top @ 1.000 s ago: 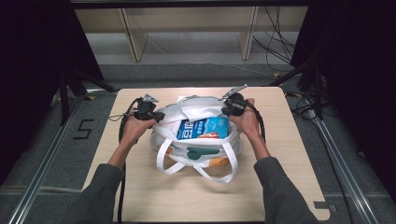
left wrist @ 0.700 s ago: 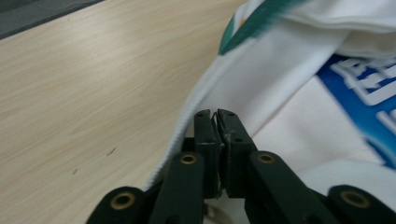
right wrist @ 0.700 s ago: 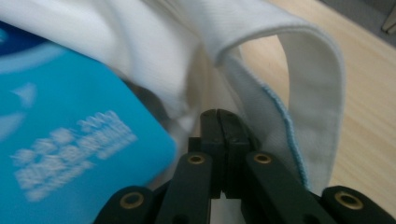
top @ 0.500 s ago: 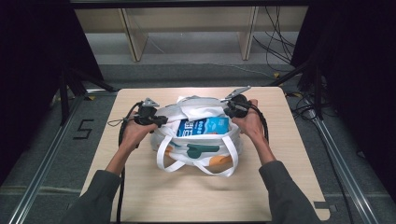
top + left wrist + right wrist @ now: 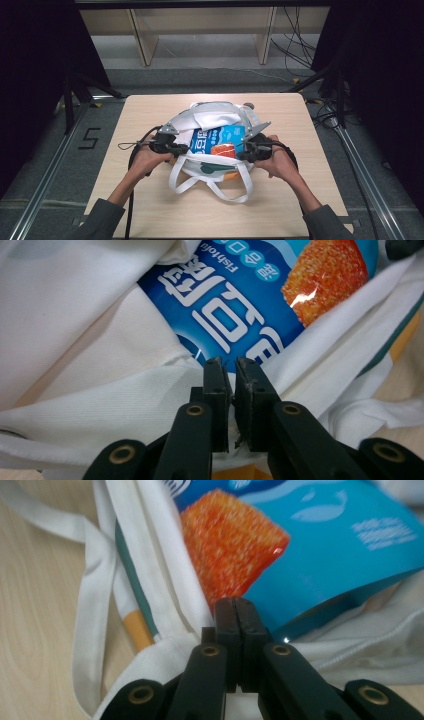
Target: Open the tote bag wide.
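Observation:
A white cloth tote bag [image 5: 215,117] lies open in the middle of the wooden table [image 5: 150,107], with a blue food box [image 5: 217,140] inside it. Its handles [image 5: 210,189] trail toward the near edge. My left gripper [image 5: 182,149] pinches the bag's rim on the left; its jaws have just been closing, with white cloth [image 5: 100,405] between them below the box [image 5: 240,305]. My right gripper [image 5: 241,150] is shut on the rim at the right. There its jaws [image 5: 235,602] meet on the cloth [image 5: 160,650] beside the box's orange picture [image 5: 225,545].
Teal and orange markings [image 5: 135,615] run along the bag's side. Bare tabletop lies around the bag on all sides. Behind the table stand a pale shelf frame [image 5: 200,30] and loose cables [image 5: 295,45]. Metal rails [image 5: 50,165] flank the table.
Both hands have come toward the near side of the table, drawing the bag's rim with them. The box now shows more of its face, and the handles lie closer to the near edge.

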Action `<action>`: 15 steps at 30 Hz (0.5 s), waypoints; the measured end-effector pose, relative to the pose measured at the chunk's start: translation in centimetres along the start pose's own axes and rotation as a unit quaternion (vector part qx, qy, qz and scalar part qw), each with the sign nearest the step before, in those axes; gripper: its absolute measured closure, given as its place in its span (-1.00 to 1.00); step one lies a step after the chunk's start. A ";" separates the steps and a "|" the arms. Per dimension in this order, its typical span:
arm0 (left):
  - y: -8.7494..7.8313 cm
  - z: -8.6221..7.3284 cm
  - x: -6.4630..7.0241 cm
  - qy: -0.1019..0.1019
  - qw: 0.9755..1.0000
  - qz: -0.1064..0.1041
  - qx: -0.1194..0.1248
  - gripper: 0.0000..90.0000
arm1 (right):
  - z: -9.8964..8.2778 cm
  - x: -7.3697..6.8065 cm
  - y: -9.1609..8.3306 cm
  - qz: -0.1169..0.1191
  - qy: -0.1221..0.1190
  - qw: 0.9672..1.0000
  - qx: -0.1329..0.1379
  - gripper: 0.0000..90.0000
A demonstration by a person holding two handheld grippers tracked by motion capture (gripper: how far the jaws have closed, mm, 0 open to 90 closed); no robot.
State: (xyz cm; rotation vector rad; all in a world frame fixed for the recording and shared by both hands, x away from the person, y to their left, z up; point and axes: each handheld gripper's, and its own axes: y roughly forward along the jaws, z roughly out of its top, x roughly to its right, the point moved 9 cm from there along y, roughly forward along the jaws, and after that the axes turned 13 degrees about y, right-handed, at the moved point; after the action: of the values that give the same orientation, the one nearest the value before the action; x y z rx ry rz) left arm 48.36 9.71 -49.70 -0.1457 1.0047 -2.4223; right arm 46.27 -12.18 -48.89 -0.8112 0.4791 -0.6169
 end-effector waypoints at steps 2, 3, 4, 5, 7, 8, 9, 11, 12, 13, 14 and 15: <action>-0.1 -0.5 0.6 0.010 1.000 -0.004 -0.010 0.86 | 0.5 0.2 -0.2 -0.002 -0.005 1.000 0.013 1.00; 0.0 -0.9 0.9 0.018 1.000 -0.006 -0.017 0.89 | 1.0 0.2 -0.7 -0.002 0.002 1.000 0.031 1.00; 0.0 -1.3 1.2 0.022 0.999 -0.011 -0.021 0.89 | 1.0 0.2 -0.7 -0.002 0.002 1.000 0.031 1.00; -0.1 -1.7 1.5 0.014 1.000 -0.016 -0.021 0.90 | 1.3 0.4 -0.9 -0.006 0.003 0.999 0.041 1.00; -0.2 -1.8 1.5 0.013 1.000 -0.018 -0.012 0.91 | 1.4 0.7 -1.3 -0.016 0.008 0.999 0.047 1.00; -0.3 -1.6 1.5 0.006 1.000 -0.017 -0.008 0.91 | 1.5 0.8 -1.3 -0.014 0.005 0.998 0.056 1.00; -0.5 -1.3 1.3 0.007 1.000 -0.011 -0.001 0.90 | 1.4 0.7 -1.5 -0.013 0.013 0.999 0.051 1.00; -1.1 -0.6 1.2 -0.001 1.000 -0.002 0.017 0.84 | 1.7 0.8 -1.9 -0.015 0.010 0.998 0.066 0.99; -1.4 -0.3 1.1 0.003 1.000 0.001 0.024 0.82 | 2.0 0.8 -2.0 -0.015 0.011 0.997 0.081 0.97; -1.6 0.0 1.1 0.000 0.999 0.005 0.034 0.79 | 2.1 0.7 -2.4 -0.013 0.016 0.996 0.081 0.96; -1.8 0.3 1.1 -0.008 0.999 0.010 0.040 0.76 | 2.4 0.8 -2.6 -0.014 0.016 0.996 0.090 0.94; -1.9 0.4 1.0 -0.008 0.999 0.013 0.045 0.76 | 2.4 0.8 -2.6 -0.014 0.016 0.996 0.090 0.94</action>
State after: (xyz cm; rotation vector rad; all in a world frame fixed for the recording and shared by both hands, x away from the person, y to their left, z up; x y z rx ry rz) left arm 46.83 10.10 -48.13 -0.1191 0.8848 -2.4338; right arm 47.46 -12.88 -45.56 -0.6396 0.4350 -0.6882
